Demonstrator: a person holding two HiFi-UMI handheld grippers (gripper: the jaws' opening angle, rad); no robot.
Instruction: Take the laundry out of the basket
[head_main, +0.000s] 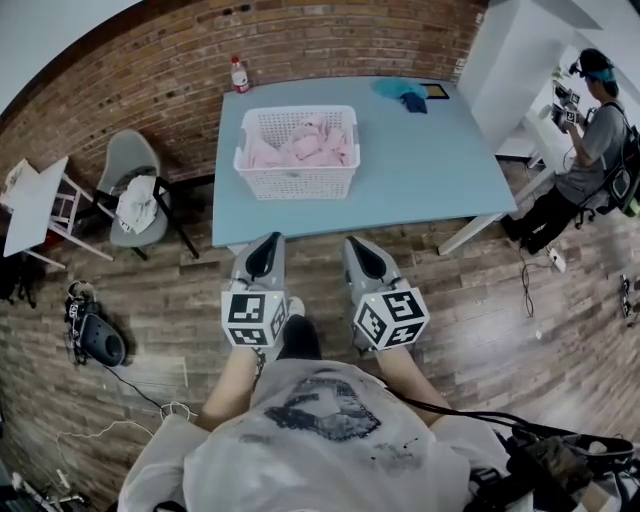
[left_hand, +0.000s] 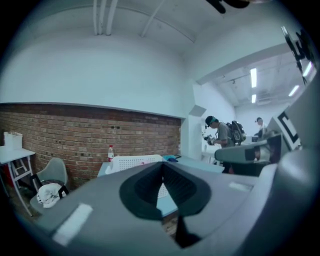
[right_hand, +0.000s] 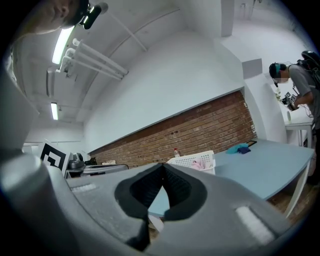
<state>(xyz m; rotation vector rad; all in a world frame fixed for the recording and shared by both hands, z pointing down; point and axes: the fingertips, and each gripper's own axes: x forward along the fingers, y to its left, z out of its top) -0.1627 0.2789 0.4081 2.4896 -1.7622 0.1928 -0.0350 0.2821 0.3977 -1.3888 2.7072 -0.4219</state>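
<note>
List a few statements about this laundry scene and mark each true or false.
1. The basket holds pink laundry. True.
2. The left gripper and right gripper are both shut. True.
3. The left gripper grips a garment. False: it holds nothing and is short of the table.
4. The bottle lies in the basket. False: the bottle stands at the table's far corner.
5. A white cloth lies on the grey chair. True.

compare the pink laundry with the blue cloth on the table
The laundry is pink; the cloth is blue. The laundry lies inside the white basket; the cloth lies loose on the table near its far right corner. The laundry is the bigger heap; the cloth is a small bundle. Both are crumpled fabric on the same table.
</note>
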